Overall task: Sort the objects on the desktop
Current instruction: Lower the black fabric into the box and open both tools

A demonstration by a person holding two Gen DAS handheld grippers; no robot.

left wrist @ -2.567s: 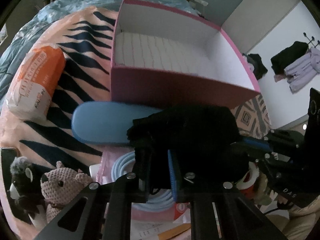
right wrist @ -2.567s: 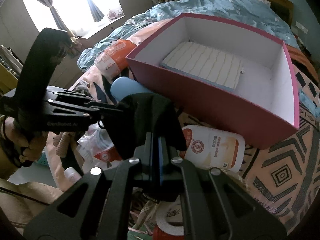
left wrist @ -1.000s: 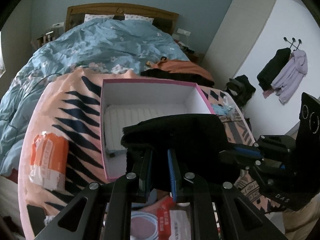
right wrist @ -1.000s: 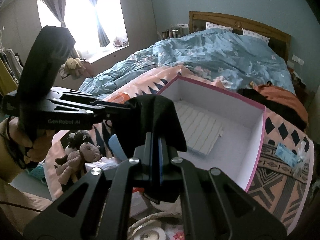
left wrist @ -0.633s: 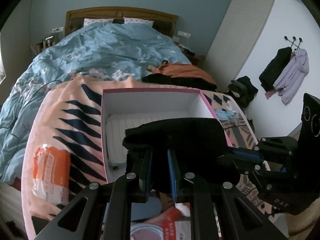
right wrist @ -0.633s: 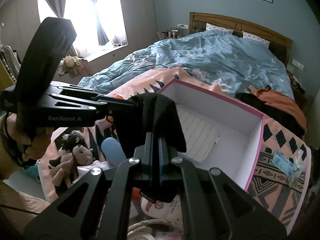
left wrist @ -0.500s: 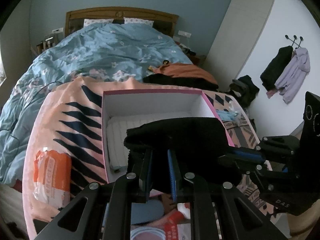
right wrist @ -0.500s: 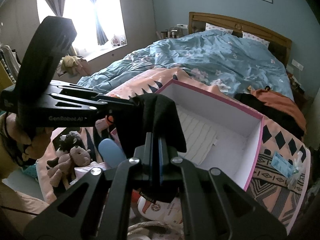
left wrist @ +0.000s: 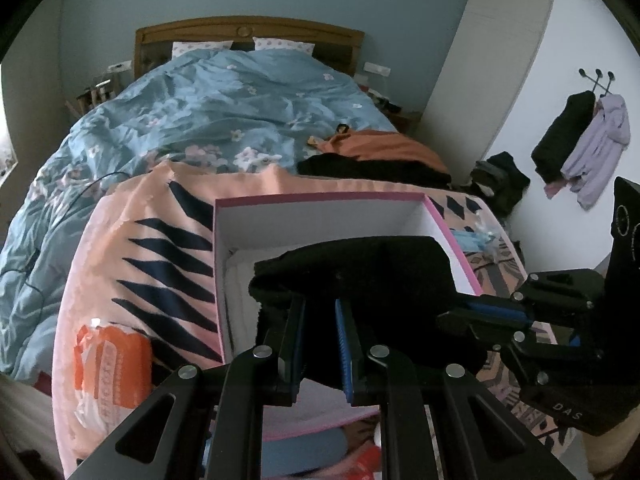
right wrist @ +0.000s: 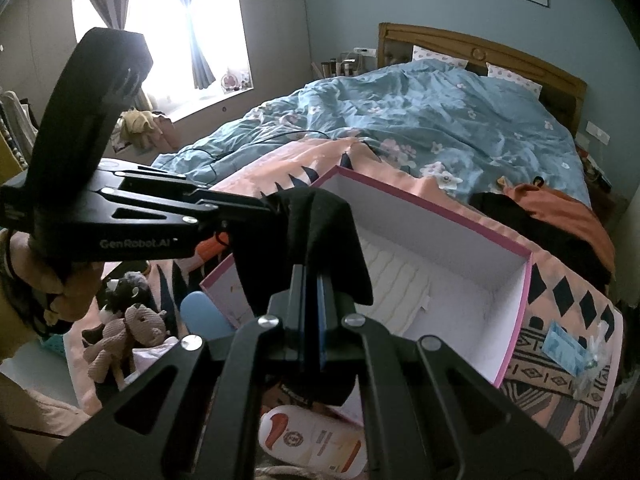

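Both grippers are shut on one black cloth (left wrist: 360,276), which also shows in the right wrist view (right wrist: 320,236). My left gripper (left wrist: 320,308) holds its left end and my right gripper (right wrist: 310,284) its right end. They hold it in the air above the near part of an open pink box (left wrist: 316,198) with white inner walls (right wrist: 440,228). A white ribbed pad (right wrist: 396,280) lies on the box floor. The right gripper's body (left wrist: 560,320) shows in the left wrist view, the left gripper's body (right wrist: 120,216) in the right wrist view.
An orange packet (left wrist: 108,364) lies left of the box on the peach patterned blanket (left wrist: 132,248). A blue oval case (right wrist: 204,312), stuffed toys (right wrist: 120,320) and a white bottle (right wrist: 316,444) lie near the box's front. Blue items (right wrist: 564,348) lie right of it.
Both grippers have lifted the black cloth up from the clutter in front of the box and carried it over the box's near part. The box looks smaller and lower now.
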